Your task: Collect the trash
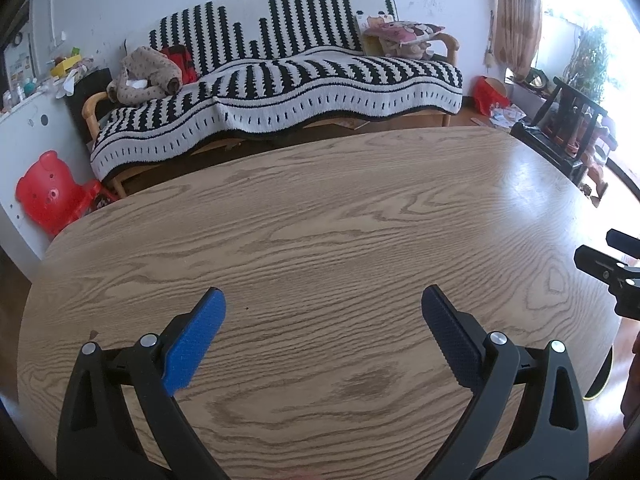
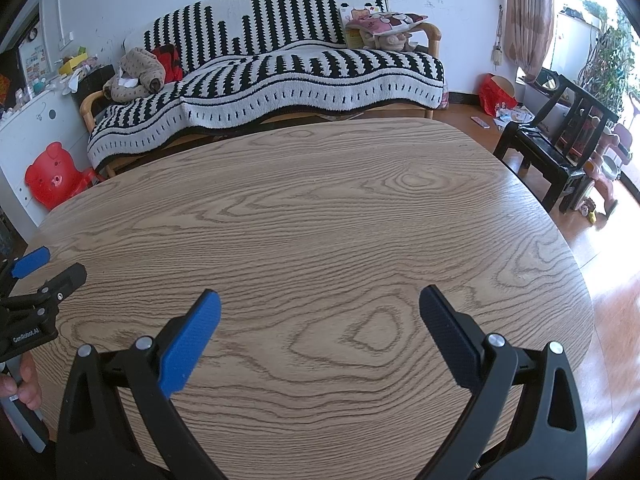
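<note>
No trash shows on the wooden table [image 1: 320, 208] in either view. My left gripper [image 1: 323, 300] is open and empty, held just above the table's near part, blue pads wide apart. My right gripper [image 2: 319, 304] is also open and empty above the table [image 2: 320, 208]. The right gripper shows at the right edge of the left wrist view [image 1: 612, 256], and the left gripper at the left edge of the right wrist view [image 2: 48, 266].
Beyond the table stands a sofa [image 1: 280, 92] with a black-and-white striped cover, a stuffed toy [image 1: 148, 76] and cushions. A red child's chair [image 1: 52, 192] is at the left. A black chair [image 2: 560, 144] and red bag [image 2: 496, 94] with scattered papers stand on the floor at right.
</note>
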`<state>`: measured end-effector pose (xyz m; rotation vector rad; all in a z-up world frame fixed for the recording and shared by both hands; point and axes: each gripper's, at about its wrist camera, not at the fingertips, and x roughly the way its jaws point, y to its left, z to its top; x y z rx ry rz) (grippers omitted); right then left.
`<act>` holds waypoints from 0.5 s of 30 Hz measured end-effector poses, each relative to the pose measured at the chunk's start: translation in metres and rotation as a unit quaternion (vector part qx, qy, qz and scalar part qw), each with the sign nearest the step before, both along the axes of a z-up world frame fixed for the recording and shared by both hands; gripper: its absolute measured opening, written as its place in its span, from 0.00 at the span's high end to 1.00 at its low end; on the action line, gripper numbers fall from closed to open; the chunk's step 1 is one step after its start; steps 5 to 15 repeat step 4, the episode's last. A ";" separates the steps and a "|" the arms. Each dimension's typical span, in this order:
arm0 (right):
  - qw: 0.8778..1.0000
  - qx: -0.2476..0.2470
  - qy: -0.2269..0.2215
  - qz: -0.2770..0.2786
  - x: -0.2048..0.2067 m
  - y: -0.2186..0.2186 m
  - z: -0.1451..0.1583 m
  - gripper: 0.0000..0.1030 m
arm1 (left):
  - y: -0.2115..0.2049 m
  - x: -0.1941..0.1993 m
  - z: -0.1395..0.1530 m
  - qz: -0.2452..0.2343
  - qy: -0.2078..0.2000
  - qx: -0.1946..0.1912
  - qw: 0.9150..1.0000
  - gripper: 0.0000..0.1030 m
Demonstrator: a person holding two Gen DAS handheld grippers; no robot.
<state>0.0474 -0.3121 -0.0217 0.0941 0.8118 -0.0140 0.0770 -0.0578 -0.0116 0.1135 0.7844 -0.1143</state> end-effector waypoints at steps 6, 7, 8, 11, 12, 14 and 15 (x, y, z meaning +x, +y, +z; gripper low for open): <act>1.000 -0.001 0.002 -0.001 0.000 -0.001 0.001 0.07 | 0.002 0.004 -0.004 0.001 0.010 0.003 1.000 0.07; 1.000 -0.001 0.002 -0.001 0.000 -0.001 0.001 0.07 | 0.002 0.004 -0.004 0.001 0.010 0.003 1.000 0.07; 1.000 -0.001 0.002 -0.001 0.000 -0.001 0.001 0.07 | 0.002 0.004 -0.004 0.001 0.010 0.003 1.000 0.07; 1.000 -0.001 0.002 -0.001 0.000 -0.001 0.001 0.07 | 0.002 0.004 -0.004 0.001 0.010 0.003 1.000 0.07; 1.000 -0.001 0.002 -0.001 0.000 -0.001 0.001 0.07 | 0.002 0.004 -0.004 0.001 0.010 0.003 1.000 0.07; 1.000 -0.001 0.002 -0.001 0.000 -0.001 0.001 0.07 | 0.002 0.004 -0.004 0.001 0.010 0.003 1.000 0.07; 1.000 -0.001 0.002 -0.001 0.000 -0.001 0.001 0.07 | 0.002 0.004 -0.004 0.001 0.010 0.003 1.000 0.07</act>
